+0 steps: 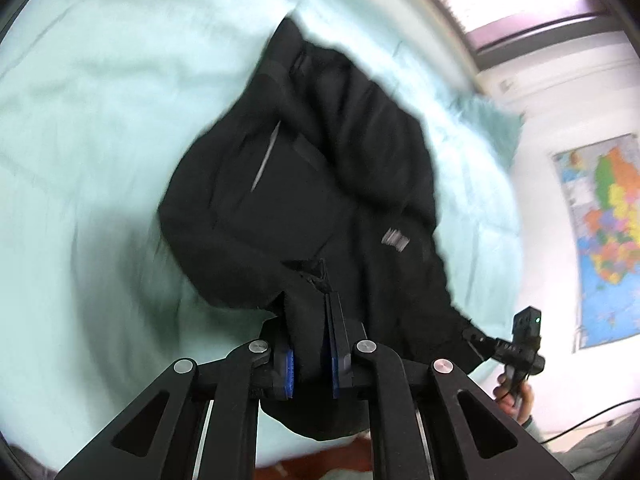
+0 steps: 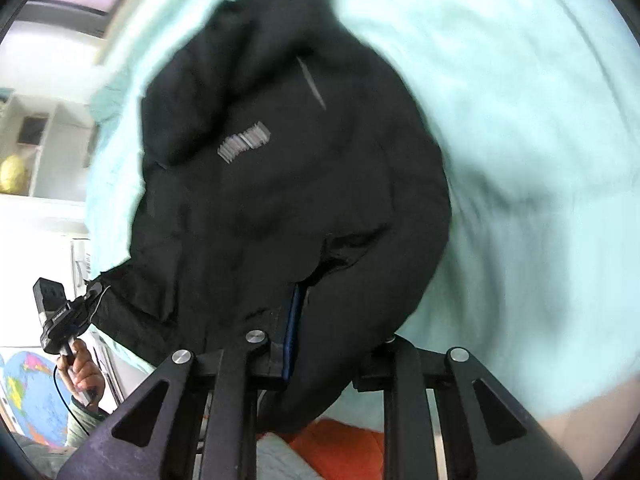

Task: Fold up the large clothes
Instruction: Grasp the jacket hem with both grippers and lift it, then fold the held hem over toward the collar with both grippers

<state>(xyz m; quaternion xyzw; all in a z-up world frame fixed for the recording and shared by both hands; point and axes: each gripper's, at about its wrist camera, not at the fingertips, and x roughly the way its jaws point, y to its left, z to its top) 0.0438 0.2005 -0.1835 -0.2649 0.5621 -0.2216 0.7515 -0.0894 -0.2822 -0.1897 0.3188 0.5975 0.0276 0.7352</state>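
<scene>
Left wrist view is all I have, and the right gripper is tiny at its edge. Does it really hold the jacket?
Observer: It looks so. In the right wrist view, black jacket fabric fills the right gripper beside its blue pad. The other finger is hidden under cloth.
Operator: How does my left gripper look from there?
Observer: The left gripper pinches a jacket corner at the far left.
Operator: What is behind it?
Observer: A white shelf with a yellow object in it.

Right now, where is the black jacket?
In both wrist views the black jacket hangs centre frame over the pale green bedsheet, gripped by the left gripper and right gripper.
</scene>
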